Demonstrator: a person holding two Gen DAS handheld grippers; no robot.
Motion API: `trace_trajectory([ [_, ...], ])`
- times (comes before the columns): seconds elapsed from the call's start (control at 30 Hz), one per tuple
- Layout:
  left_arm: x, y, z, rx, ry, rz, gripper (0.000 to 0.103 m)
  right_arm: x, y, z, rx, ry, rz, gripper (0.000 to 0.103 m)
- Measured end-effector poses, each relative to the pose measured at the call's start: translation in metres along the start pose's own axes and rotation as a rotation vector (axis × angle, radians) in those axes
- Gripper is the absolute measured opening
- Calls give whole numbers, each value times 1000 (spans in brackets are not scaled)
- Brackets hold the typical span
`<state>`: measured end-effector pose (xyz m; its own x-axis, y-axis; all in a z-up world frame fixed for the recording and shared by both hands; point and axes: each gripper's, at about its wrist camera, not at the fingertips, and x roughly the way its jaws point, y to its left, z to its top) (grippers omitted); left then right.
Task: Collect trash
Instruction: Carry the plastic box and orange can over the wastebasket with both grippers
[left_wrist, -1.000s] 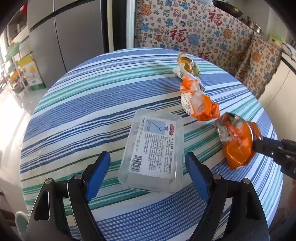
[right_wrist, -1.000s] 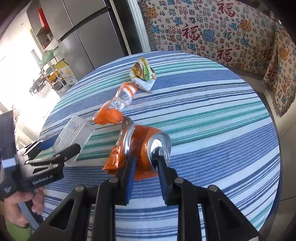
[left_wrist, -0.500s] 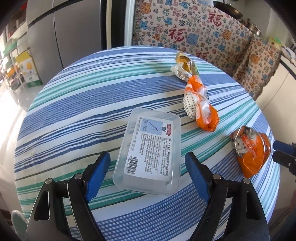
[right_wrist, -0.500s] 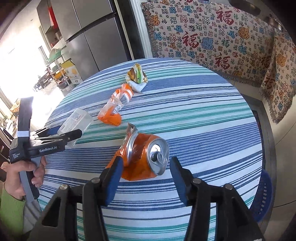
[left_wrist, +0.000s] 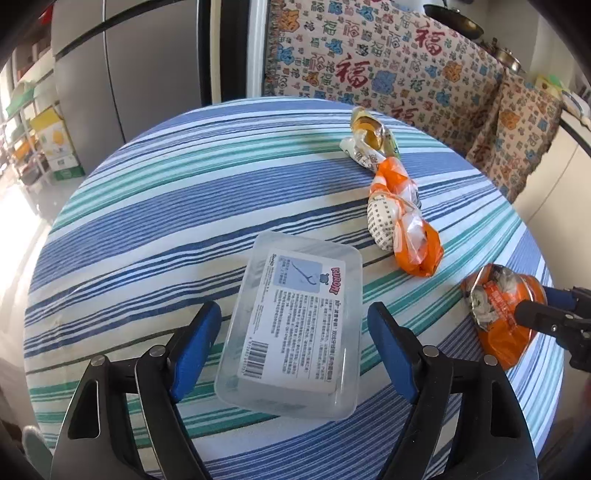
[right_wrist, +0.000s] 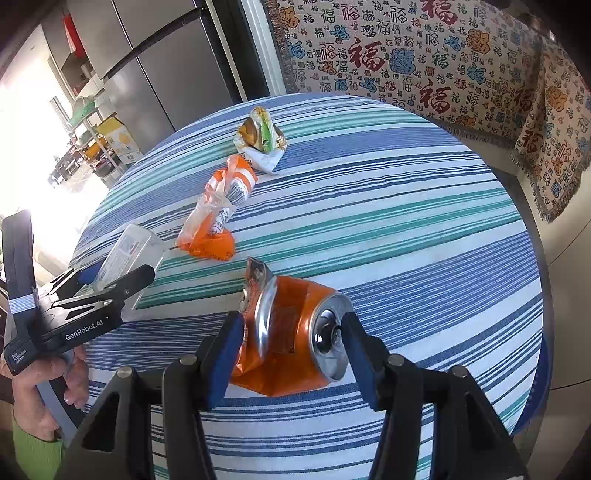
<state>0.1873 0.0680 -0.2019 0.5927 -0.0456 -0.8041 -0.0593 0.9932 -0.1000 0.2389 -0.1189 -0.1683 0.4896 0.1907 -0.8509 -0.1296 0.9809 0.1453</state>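
Left gripper (left_wrist: 295, 339) jaws just narrowed, not yet pinching, straddling the box (left_wrist: 295, 325) whose long axis runs 12-to-6 between them on the table (left_wrist: 155, 221); right gripper (right_wrist: 291, 347) just spread around the can (right_wrist: 295, 336), unclamped.

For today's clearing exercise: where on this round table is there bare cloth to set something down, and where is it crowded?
Bare cloth: the far left half of the striped table, behind the clear plastic box, and the right side beyond the crushed orange can, toward the patterned sofa. Crowded: the line from the can past the orange wrapper to the yellow-green wrapper, and the near edge, where both grippers work.
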Motion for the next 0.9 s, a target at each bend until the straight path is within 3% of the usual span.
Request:
trace_trajectory([
  [0.03,1,-1,0,4,-3,10,66,-3,-1,-1,3,-6,-9,47],
  [0.2,-4,-7,-2,19,-22,5,65,-21,-4,-8,-28,-28,-18,35],
  [0.37,-22,-18,-10,46,-31,-44,65,-33,-15,-14,-35,-48,-25,34],
  [0.53,-34,-30,-23,58,-31,-78,65,-50,-26,-27,12,-129,-23,34],
  [0.9,-49,-90,-33,141,-28,-180,65,-72,-56,-31,82,-179,-15,34],
])
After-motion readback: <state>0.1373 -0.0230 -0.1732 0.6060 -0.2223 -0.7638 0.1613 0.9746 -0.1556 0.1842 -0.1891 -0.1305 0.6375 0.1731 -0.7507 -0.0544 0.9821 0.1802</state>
